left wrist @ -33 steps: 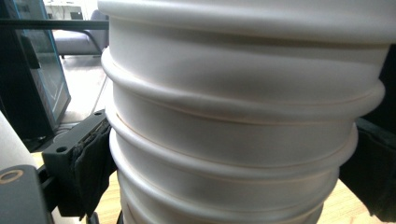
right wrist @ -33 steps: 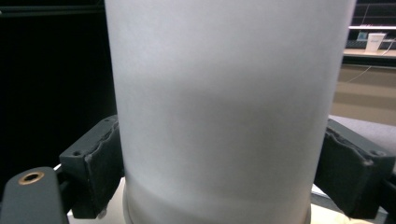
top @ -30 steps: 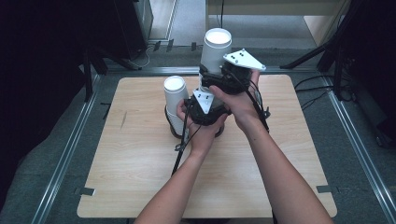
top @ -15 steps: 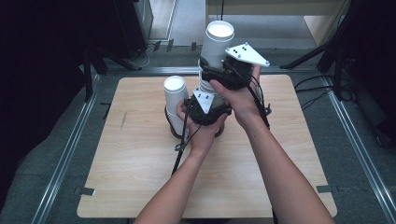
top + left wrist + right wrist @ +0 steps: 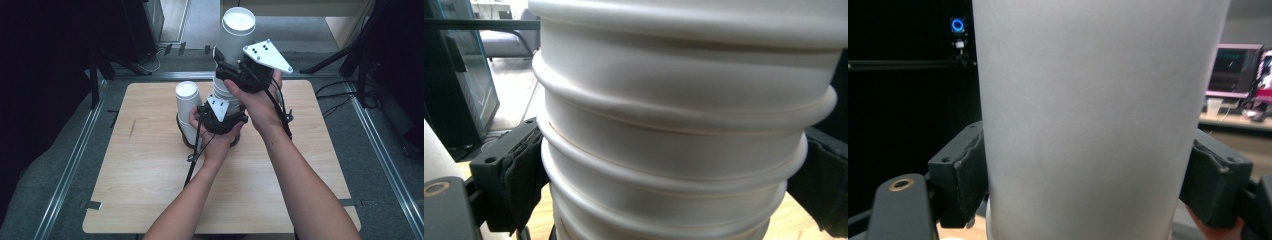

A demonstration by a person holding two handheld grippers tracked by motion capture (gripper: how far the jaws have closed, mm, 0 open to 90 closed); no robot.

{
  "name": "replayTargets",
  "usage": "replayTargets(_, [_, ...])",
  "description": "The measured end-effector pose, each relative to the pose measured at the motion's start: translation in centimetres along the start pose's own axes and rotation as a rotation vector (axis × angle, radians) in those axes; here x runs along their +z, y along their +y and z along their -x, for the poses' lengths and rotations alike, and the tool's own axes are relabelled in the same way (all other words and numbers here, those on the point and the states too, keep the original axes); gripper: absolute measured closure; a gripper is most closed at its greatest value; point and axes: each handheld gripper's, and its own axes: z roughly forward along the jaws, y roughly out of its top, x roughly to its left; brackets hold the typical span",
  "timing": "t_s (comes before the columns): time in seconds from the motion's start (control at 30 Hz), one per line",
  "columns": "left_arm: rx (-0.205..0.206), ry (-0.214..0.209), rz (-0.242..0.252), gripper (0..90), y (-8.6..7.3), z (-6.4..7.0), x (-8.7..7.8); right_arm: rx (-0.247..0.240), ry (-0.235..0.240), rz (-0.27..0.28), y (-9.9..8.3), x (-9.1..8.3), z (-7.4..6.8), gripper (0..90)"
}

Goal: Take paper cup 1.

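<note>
So there are two separate bunches of white paper cups here: a tall nested stack [image 5: 227, 75] in the upper middle of the high view, and a shorter upside-down cup stack [image 5: 188, 112] just left of it, standing on the wooden table [image 5: 150, 190]. Can't count the individual cups for sure, but the left gripper view shows at least four rolled rims [image 5: 684, 120] ringed one above another.

Two grippers as well. The left gripper [image 5: 220, 117] has its jaws pinching the lower ribbed part of the tall stack, pads pressed on both sides. The right gripper [image 5: 240, 75] is clamped around the top cup [image 5: 1098, 120], which looks smooth, matte and plain white.

Compared with a second ago, the right gripper and its cup have gone up: the cup's top now sits near the upper edge of the frame, well above the tabletop. The left gripper and the short stack haven't budged.
</note>
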Motion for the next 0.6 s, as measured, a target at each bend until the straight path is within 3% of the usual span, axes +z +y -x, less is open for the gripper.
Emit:
replayTargets(0.17, [0.007,0.001,-0.004,3.2,0.0,0.0,0.0,-0.005,-0.006,0.070,0.6,-0.4,0.0,18.1])
replayTargets(0.27, [0.001,0.000,0.000,3.2,0.0,0.0,0.0,0.017,0.019,0.125,1.2,-0.8,0.1,18.4])
replayTargets(0.47, [-0.002,0.003,0.002,3.1,-0.1,0.0,0.0,-0.071,-0.016,0.188,2.2,-1.6,-0.6,18.2])
replayTargets(0.6, [-0.001,0.003,0.004,3.1,-0.1,0.0,0.0,-0.054,-0.012,0.210,2.9,-2.4,-0.9,18.1])
